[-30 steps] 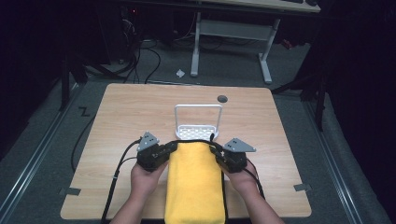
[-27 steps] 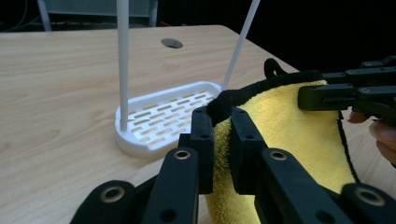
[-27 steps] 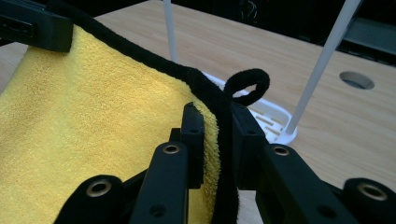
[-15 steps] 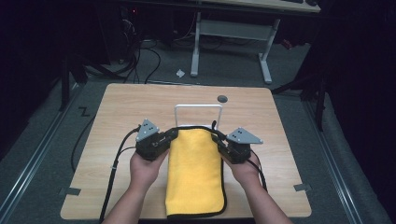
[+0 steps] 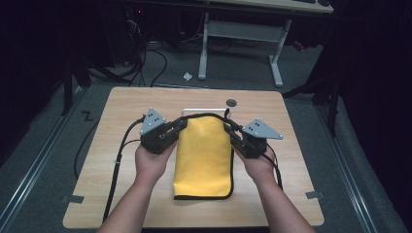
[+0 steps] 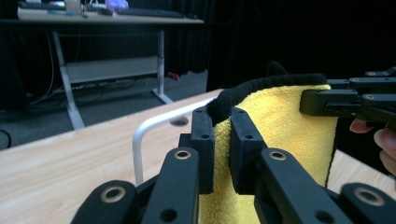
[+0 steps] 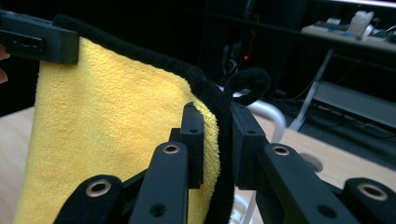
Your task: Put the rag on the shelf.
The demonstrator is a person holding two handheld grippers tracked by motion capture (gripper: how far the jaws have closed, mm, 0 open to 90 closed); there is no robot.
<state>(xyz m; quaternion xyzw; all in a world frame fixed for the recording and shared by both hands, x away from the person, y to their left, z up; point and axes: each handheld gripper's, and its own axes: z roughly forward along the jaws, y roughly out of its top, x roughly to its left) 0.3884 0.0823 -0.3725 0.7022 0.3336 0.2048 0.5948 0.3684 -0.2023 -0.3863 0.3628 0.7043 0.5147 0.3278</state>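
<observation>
The towel (image 5: 204,155) lies mid-table (image 5: 121,107), left gripper (image 5: 179,127) and right gripper (image 5: 232,129) flanking its far corners, rack (image 5: 194,110) just behind.

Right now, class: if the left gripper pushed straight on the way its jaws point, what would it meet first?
The left gripper is already shut on the yellow towel, so the towel comes first. Beyond that, probably the right gripper on the towel's far corner, though depth is unclear.

Left gripper (image 5: 180,124) and right gripper (image 5: 228,127) raised level, fingers (image 6: 204,140) clamped.

I count one yellow towel (image 5: 203,155), one white rack (image 6: 149,135), two grippers and one table (image 5: 126,104).
</observation>
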